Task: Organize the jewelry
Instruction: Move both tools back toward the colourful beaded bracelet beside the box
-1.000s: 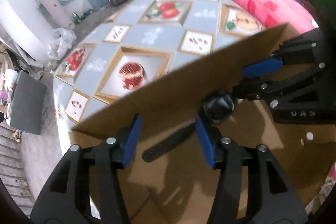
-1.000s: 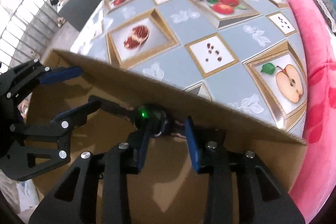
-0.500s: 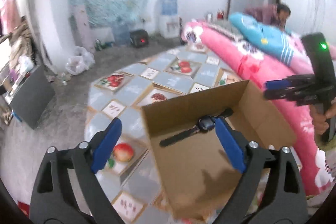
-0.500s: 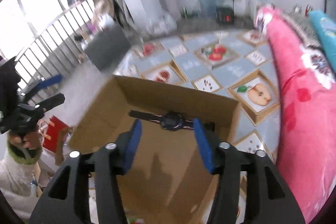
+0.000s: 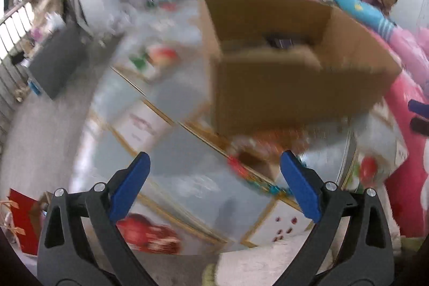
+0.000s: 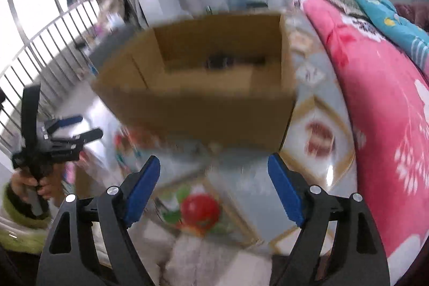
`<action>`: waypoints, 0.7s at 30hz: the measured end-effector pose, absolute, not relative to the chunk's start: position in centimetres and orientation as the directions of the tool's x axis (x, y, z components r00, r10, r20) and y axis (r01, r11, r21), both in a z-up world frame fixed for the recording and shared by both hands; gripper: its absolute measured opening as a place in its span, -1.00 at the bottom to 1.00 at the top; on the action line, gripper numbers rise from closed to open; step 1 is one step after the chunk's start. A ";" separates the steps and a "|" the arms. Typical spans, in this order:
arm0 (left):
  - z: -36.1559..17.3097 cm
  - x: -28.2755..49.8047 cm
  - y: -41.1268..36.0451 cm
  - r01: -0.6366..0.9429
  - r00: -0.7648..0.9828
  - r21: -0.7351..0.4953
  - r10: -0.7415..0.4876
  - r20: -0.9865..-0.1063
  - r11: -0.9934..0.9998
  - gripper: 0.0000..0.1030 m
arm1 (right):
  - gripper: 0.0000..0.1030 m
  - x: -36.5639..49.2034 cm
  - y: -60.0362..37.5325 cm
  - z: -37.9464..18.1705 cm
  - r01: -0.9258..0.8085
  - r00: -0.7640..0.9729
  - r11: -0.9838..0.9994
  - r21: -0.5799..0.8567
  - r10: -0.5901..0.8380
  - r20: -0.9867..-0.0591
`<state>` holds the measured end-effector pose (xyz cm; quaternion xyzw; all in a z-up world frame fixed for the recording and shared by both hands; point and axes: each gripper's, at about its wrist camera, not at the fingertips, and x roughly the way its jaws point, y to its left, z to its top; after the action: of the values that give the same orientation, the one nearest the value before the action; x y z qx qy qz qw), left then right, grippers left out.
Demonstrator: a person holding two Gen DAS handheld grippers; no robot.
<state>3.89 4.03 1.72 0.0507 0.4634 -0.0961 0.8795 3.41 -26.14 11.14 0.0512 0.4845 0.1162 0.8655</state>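
Observation:
An open cardboard box [image 5: 289, 90] stands on the tiled table and also shows in the right wrist view [image 6: 203, 103]. A dark watch [image 6: 221, 61] lies inside it by the far wall; in the left wrist view only its dark top [image 5: 284, 42] shows. A blurred colourful heap of jewelry [image 5: 252, 165] lies on the table in front of the box. My left gripper [image 5: 214, 186] is open and empty, well back from the box. My right gripper [image 6: 214, 189] is open and empty, also back from the box. The left gripper shows at the left of the right wrist view [image 6: 72, 127].
The table top [image 5: 187, 152] has fruit-picture tiles. A pink quilt [image 6: 375, 109] lies along the right side. A dark grey box [image 5: 56, 63] sits on the floor at left. Railings [image 6: 40, 50] stand at far left. Both views are motion-blurred.
Both grippers have pulled up and back out of the box and opened wide. The watch was let go and stays inside the box.

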 end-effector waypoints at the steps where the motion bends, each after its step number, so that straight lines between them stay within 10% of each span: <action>1: 0.9 4.0 3.4 0.224 0.544 0.011 -0.116 -0.831 0.975 0.82 | 0.56 3.0 -25.6 10.8 -0.159 0.499 0.970 0.186 0.241 -0.833; 8: -2.1 3.8 1.6 0.250 0.596 0.157 -0.024 -0.803 0.955 0.86 | 0.83 2.5 -22.2 9.8 -0.202 0.515 0.976 0.081 0.177 -0.839; 21: -3.0 4.0 5.7 0.273 0.525 0.010 -0.140 -0.839 0.962 0.86 | 0.87 1.8 -21.0 12.9 -0.320 0.659 0.947 0.042 0.254 -0.708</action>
<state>4.00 5.66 -3.02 0.0704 0.4726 -0.1186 0.8704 1.85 -21.01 12.91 -0.0431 0.3814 0.1575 0.9099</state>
